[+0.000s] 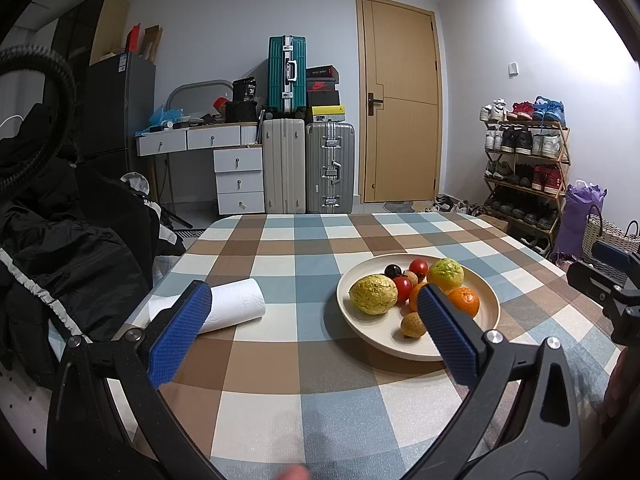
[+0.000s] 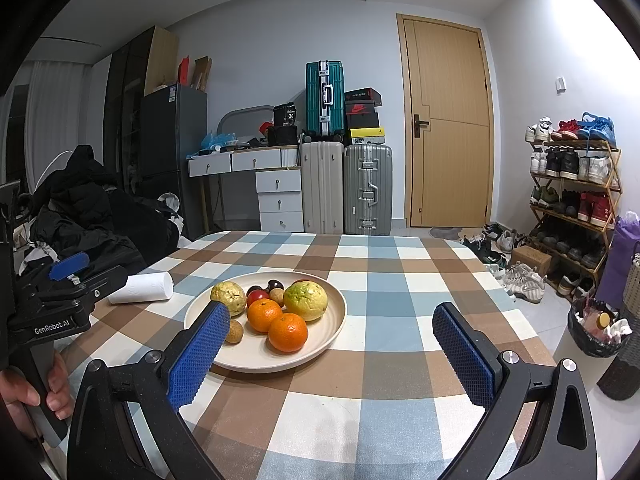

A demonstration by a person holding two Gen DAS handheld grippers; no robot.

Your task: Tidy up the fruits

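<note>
Checked counter (image 2: 384, 280); both claws hang wide and empty, left claw (image 1: 316, 332), right claw (image 2: 332, 344). The fruits sit heaped on the plate (image 2: 332, 320); nudging an orange (image 2: 288, 332) could roll neighbours off.

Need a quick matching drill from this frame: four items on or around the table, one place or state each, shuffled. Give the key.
Items:
1. paper towel roll
2. two oranges
3. left gripper
4. teal suitcase

Descriptions:
A. on the plate
B. stacked atop a beige suitcase
C. lying on its side on the tablecloth
D. jaws wide apart, empty

Pairs: 1-C, 2-A, 3-D, 4-B
</note>
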